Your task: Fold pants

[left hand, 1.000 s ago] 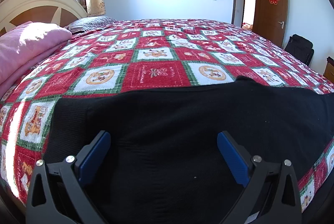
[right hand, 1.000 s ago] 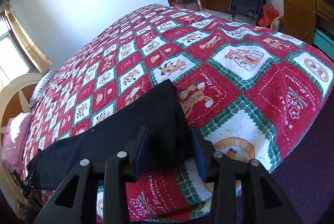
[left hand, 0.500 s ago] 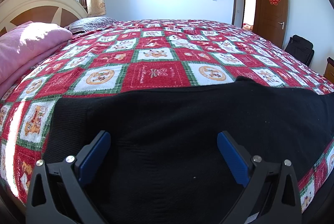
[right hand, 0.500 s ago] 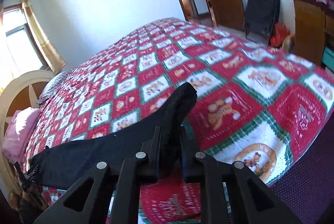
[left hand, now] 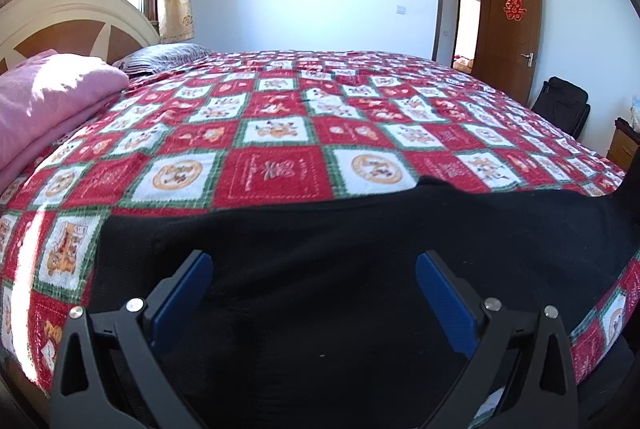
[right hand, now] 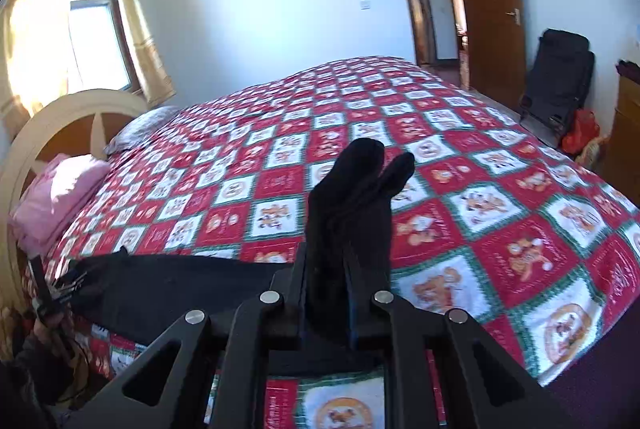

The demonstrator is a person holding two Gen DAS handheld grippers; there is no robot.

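Black pants (left hand: 320,269) lie flat along the near edge of the bed on a red, green and white patchwork blanket (left hand: 276,133). My left gripper (left hand: 316,269) is open, its blue pads spread wide just above the waist end of the pants. My right gripper (right hand: 326,269) is shut on the leg end of the pants (right hand: 352,197) and holds it lifted above the bed, the cloth sticking up past the fingers. The rest of the pants (right hand: 168,289) stretches left toward the left gripper (right hand: 64,285), seen small at the far left.
A pink folded blanket (left hand: 48,97) and a grey pillow (left hand: 160,55) lie by the headboard (left hand: 72,25). A brown door (right hand: 492,5), a black bag (right hand: 560,77) and a wooden cabinet (right hand: 624,133) stand at the right of the bed.
My right gripper has closed on the leg end of the pants and lifted it off the bed. My left gripper has stayed open over the waist end.
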